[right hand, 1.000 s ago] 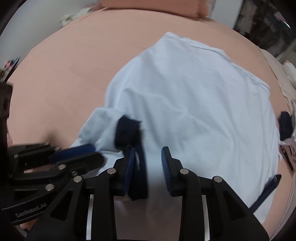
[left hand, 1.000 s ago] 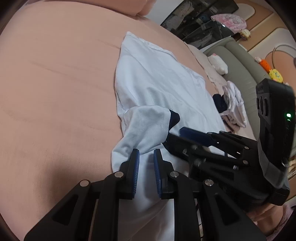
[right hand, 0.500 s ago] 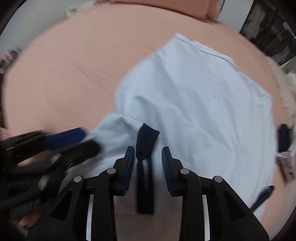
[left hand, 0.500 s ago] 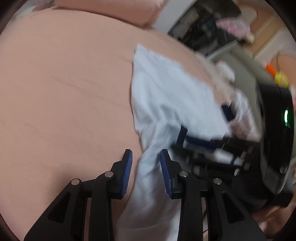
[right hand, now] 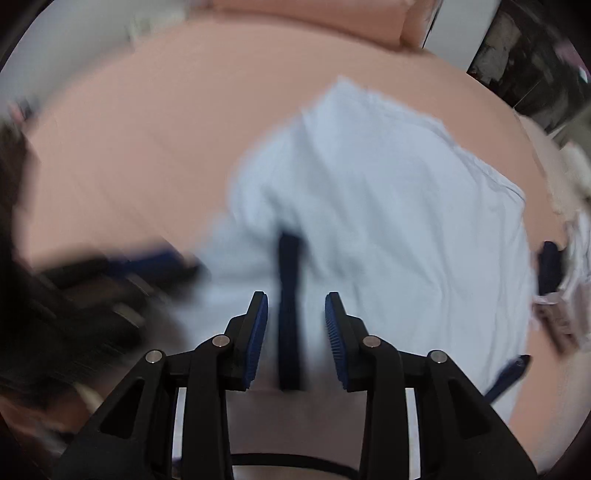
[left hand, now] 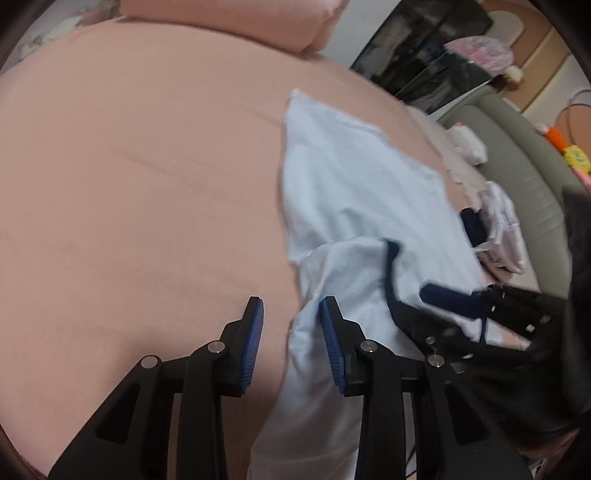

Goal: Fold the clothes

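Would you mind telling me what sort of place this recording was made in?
Most likely a bedroom at home: a pale blue shirt lies on a bed with a peach sheet and matching pillow, beside a grey-green padded sofa holding soft toys.

A bed covered in a peach-pink sheet [left hand: 140, 192] fills most of the left wrist view, with a matching pillow [left hand: 236, 22] at 12 o'clock. At 2 o'clock stand a dark glossy cabinet [left hand: 424, 62] and a strip of white wall [left hand: 347, 44]. A grey-green sofa [left hand: 517, 170] runs toward 3 o'clock, soft toys [left hand: 569, 151] along its back, under soft, even indoor light
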